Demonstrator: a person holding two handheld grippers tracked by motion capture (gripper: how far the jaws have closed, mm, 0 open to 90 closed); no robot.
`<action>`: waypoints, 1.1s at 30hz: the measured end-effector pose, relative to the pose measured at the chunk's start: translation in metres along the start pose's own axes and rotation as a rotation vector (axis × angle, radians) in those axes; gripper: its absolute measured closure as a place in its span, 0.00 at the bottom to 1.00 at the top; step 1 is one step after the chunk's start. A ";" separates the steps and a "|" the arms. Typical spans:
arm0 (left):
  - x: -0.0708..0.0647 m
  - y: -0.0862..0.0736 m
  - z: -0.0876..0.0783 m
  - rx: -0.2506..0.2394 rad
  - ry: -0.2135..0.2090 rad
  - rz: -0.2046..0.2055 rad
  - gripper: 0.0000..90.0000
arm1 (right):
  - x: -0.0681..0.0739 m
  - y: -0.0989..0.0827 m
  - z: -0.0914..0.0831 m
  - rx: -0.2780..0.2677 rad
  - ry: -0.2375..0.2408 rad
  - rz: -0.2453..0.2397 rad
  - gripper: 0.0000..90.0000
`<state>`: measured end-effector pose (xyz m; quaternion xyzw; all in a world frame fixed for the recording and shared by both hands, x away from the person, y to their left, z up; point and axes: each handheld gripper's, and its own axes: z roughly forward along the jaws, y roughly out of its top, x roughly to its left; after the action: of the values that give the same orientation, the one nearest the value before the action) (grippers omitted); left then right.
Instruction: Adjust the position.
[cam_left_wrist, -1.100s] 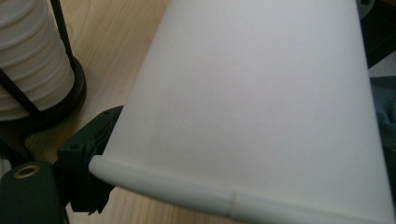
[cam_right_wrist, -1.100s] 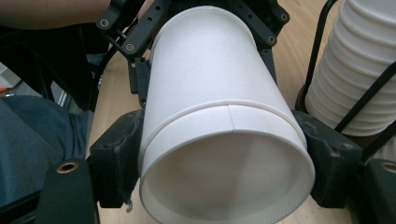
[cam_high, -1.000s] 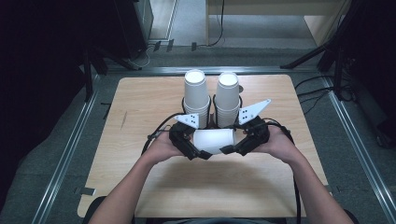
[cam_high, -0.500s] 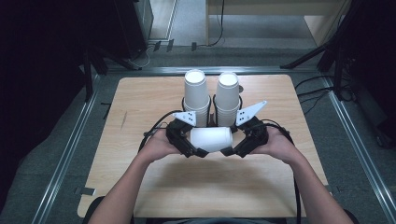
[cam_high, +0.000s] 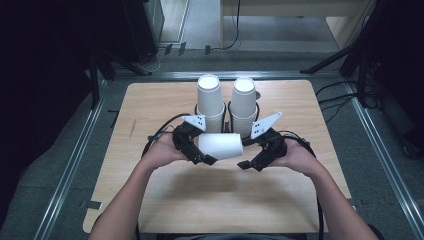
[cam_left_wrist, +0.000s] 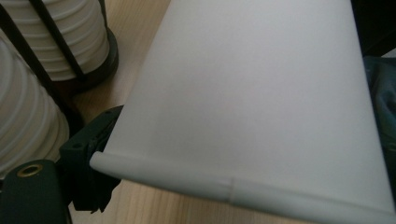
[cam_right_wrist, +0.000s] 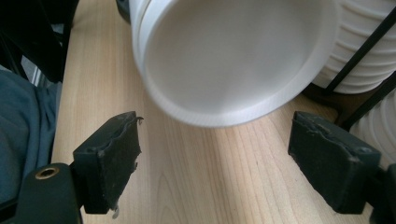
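A white paper cup (cam_high: 220, 145) lies sideways above the near table (cam_high: 150, 210), pinched at its rim by the left gripper (cam_high: 196, 150). The right gripper (cam_high: 257, 161), jaws just spread and empty, backs off; the one-sided hold could let the cup tilt or drop against the far cup stacks (cam_high: 211, 102).

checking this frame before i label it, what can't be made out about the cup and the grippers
- Left gripper: left gripper view, the cup hides its far jaw.
- Cup's closed end: right gripper view, blurred.
- Cup holders: high view, bases hidden behind the cup and grippers.
- Right gripper: open, off the cup.
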<state>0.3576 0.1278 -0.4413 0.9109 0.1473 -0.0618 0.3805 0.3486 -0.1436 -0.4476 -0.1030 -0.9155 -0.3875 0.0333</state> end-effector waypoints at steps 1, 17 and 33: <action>0.000 0.001 -0.001 0.012 0.005 0.004 0.10 | 0.000 0.000 0.000 0.001 -0.002 -0.001 0.19; 0.004 0.014 -0.008 0.139 0.022 0.030 0.10 | -0.003 -0.004 0.005 0.010 -0.029 -0.010 0.19; 0.006 0.032 0.004 0.329 0.062 0.076 0.10 | -0.005 -0.006 0.006 0.018 -0.058 -0.012 0.19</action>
<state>0.3731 0.1051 -0.4236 0.9673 0.1124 -0.0425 0.2234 0.3520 -0.1439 -0.4567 -0.1081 -0.9201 -0.3765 0.0053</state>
